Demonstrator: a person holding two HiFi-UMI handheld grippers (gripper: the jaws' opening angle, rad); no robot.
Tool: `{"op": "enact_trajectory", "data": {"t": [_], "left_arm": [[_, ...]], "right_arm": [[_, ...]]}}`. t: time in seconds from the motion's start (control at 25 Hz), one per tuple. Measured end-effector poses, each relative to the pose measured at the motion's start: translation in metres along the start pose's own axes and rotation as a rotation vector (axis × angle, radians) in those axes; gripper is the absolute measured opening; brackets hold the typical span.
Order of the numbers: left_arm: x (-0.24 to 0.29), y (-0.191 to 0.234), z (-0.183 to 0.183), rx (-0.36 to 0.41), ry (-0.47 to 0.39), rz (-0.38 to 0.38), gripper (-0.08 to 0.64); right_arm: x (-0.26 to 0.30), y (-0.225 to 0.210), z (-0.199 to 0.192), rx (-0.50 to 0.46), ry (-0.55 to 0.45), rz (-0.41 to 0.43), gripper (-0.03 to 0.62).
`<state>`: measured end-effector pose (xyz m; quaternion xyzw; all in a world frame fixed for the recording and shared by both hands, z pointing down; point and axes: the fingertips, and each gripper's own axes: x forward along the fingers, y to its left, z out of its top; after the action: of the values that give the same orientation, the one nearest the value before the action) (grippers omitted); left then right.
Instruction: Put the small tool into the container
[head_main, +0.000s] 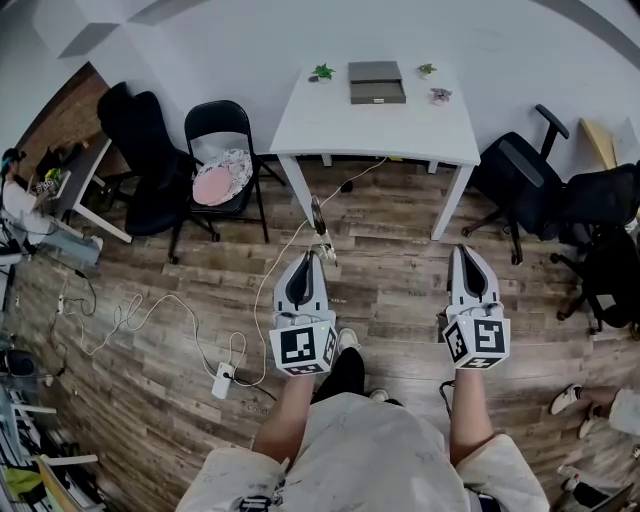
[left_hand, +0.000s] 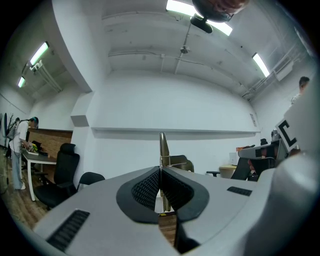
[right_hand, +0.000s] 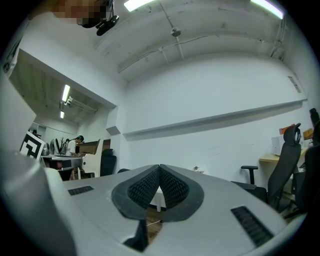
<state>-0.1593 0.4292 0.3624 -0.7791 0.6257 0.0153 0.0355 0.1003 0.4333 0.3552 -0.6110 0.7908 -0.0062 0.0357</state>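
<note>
Our left gripper (head_main: 311, 254) pinches the small tool (head_main: 319, 220), right gripper (head_main: 466, 250) closed on nothing; we're well short of the container (head_main: 377, 82) on the worktop (head_main: 380, 128), so placing remains.

You're standing in an office: black swivel office chairs (head_main: 512, 172) flank a white rectangular table (head_main: 375, 130) on brown wood-plank flooring (head_main: 400, 290), with long ceiling strip lights (left_hand: 40, 53) overhead.
</note>
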Motion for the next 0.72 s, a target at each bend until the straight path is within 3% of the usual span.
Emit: {"op": "enact_trajectory", "data": {"t": [0.72], "left_arm": [[0.123,0.094,-0.015,-0.060,-0.001,-0.008,0.009]], "right_arm": [[0.149,0.033,-0.004,-0.084,0.065,-0.013,0.015]]}}
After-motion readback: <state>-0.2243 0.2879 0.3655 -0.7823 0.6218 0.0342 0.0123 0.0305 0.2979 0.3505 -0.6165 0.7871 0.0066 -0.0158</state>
